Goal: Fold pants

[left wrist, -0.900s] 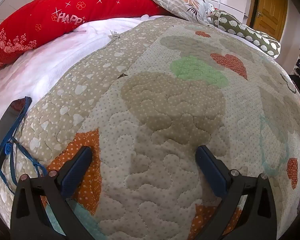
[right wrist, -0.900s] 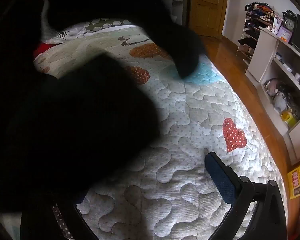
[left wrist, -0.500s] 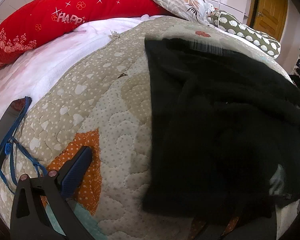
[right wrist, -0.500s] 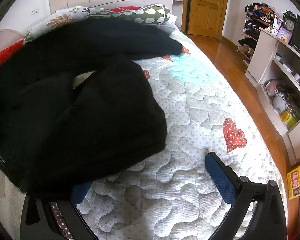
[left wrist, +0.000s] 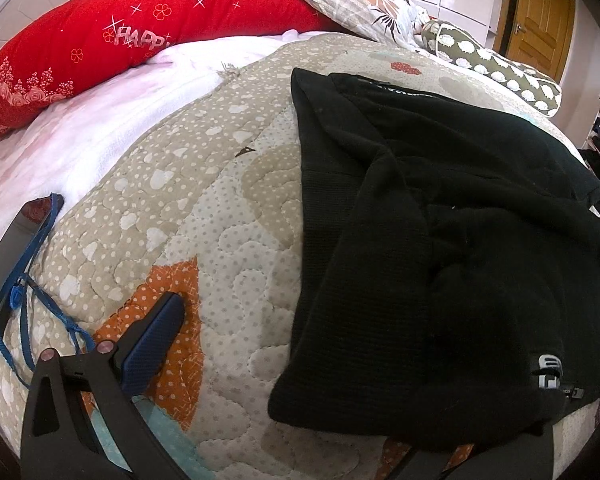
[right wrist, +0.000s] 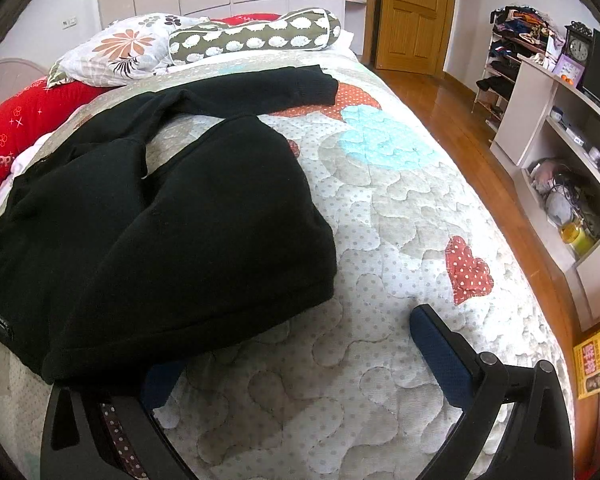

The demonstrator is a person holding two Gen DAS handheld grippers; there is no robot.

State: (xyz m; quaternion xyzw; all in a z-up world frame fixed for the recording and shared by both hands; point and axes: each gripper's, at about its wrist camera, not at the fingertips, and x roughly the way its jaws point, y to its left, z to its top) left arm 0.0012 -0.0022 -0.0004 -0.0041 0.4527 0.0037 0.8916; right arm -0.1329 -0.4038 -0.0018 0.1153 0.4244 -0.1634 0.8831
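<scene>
Black pants (left wrist: 440, 240) lie crumpled on the quilted bedspread (left wrist: 220, 220), with one leg stretched toward the pillows in the right wrist view (right wrist: 180, 216). My left gripper (left wrist: 300, 344) is open and empty; its left finger (left wrist: 152, 340) shows, and the pants hide its right finger. My right gripper (right wrist: 300, 352) is open and empty; its right finger (right wrist: 440, 352) rests over bare quilt and the pants' near edge covers most of its left finger.
A red pillow (left wrist: 120, 40), a floral pillow (right wrist: 116, 52) and a green bolster (right wrist: 256, 36) lie at the head of the bed. A phone with a blue lanyard (left wrist: 8, 264) lies at the left. White shelves (right wrist: 560, 152) and a wooden door (right wrist: 412, 16) stand to the right.
The black pants dropped onto the bed from the air and settled in a crumpled heap. Both grippers stayed in place and open.
</scene>
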